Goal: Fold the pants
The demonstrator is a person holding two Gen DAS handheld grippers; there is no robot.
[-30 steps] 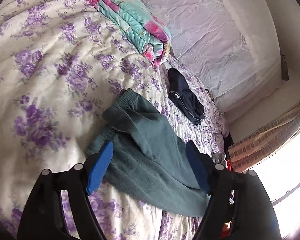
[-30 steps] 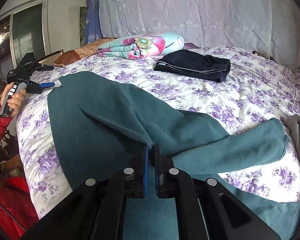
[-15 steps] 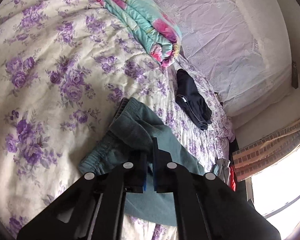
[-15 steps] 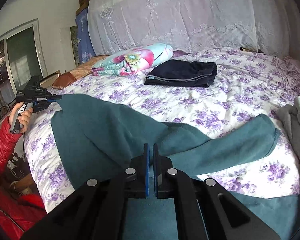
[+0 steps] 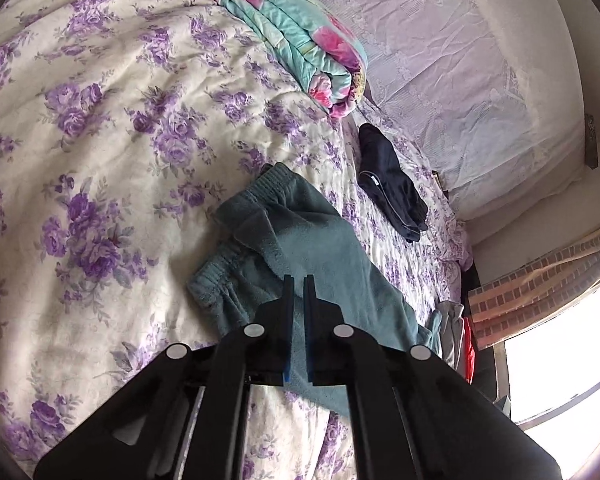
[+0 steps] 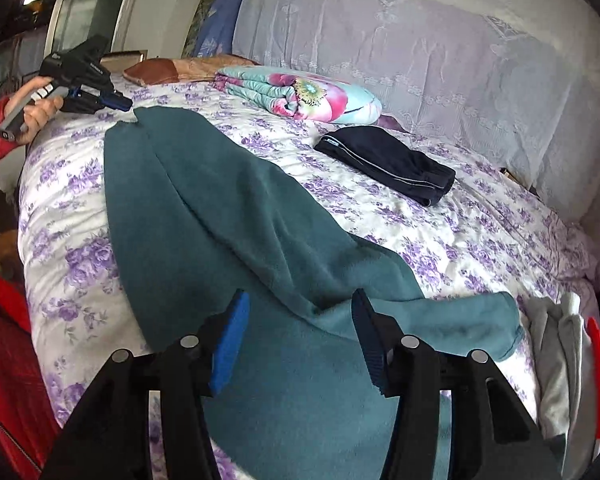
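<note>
Pants-wise, I'm mid-fold: my right tool [image 6: 298,332] has just been opening, its pads spread and clear of the teal fleece pants [image 6: 228,224] lying across the purple-flowered bed quilt [image 6: 460,240]. Farther off, my left tool [image 5: 298,292] is pinching the waistband end. Next I reckon I need a fresh pinch on that loose leg.

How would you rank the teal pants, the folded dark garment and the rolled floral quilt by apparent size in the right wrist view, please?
1. teal pants, by far the largest, though also nearest the camera.
2 and 3. rolled floral quilt and folded dark garment look about alike; I would not rank them.
</note>
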